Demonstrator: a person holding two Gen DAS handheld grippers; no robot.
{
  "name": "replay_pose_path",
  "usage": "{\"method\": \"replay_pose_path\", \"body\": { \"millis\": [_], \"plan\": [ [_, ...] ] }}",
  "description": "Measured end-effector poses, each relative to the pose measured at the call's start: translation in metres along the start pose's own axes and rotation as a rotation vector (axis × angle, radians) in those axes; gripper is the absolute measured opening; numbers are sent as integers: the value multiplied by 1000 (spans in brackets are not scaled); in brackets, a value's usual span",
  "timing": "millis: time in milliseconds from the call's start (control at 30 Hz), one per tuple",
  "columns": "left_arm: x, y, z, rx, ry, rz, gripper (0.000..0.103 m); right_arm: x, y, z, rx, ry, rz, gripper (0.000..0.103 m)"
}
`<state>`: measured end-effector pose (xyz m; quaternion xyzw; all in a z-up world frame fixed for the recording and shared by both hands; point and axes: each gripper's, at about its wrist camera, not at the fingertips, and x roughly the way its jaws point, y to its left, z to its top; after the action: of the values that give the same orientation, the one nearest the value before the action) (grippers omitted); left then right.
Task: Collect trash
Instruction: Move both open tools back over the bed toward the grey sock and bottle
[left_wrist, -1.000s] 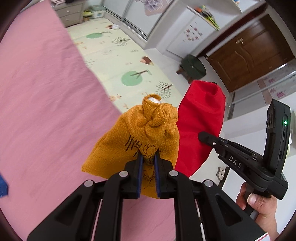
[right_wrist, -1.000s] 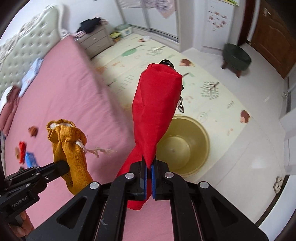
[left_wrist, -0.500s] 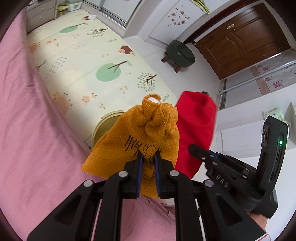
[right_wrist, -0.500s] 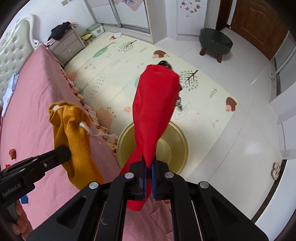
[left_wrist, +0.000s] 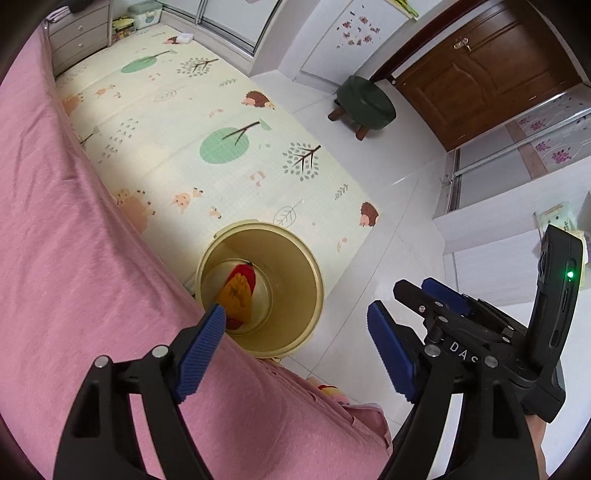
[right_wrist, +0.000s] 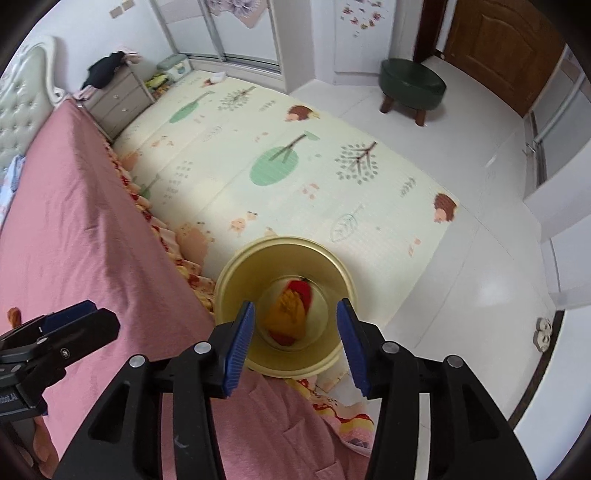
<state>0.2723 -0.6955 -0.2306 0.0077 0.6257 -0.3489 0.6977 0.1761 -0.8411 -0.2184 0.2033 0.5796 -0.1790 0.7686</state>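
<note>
While both grippers hang over the bed's edge, the 2 bags are already down in the bin — the orange bag (right_wrist: 289, 311) lies on top of the red bag (right_wrist: 303, 290) at the bottom of the yellow bin (right_wrist: 236, 273), which stands on the floor tight against the pink bed (right_wrist: 74, 229).

From the right gripper (right_wrist: 295, 341), the bags sit straight ahead at 12 o'clock, framed between its 2 blue pads. Its jaws are opening, at a middling gap, with nothing pressed between them. In that view the orange bag's long axis runs roughly from 1 o'clock down to 7 o'clock, the red one peeking out at the far end.

From the left gripper (left_wrist: 295, 345), the bin (left_wrist: 314, 273) lies off toward 11 o'clock, and the orange bag (left_wrist: 236, 299) shows just past its left pad. These jaws are opening too — spread wide, and empty. So the right hand looks the more squarely over the bin, the left a touch to the side.

Both tools point steeply down, side by side, the right gripper (left_wrist: 417, 306) visible at 3 o'clock in the left view. I'd say this drop is done, and what's left sits well apart on the bed: a small brown scrap (right_wrist: 14, 315) at 9 o'clock, behind the left tool, so the left hand seems nearer to it.
</note>
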Motion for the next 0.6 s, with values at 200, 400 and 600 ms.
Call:
{"method": "replay_pose_path", "body": {
  "millis": [200,400,600],
  "plan": [
    [-41,17,-16,-26,-56,20,79,-24,43,1,-76,-31,57,45],
    [-98,45,-42,-83,-123,46,79,-52,95,-7,-170,-55,110,45],
    [-161,83,-84,-150,-192,96,79,-78,158,-33,-274,-58,181,45]
  ]
}}
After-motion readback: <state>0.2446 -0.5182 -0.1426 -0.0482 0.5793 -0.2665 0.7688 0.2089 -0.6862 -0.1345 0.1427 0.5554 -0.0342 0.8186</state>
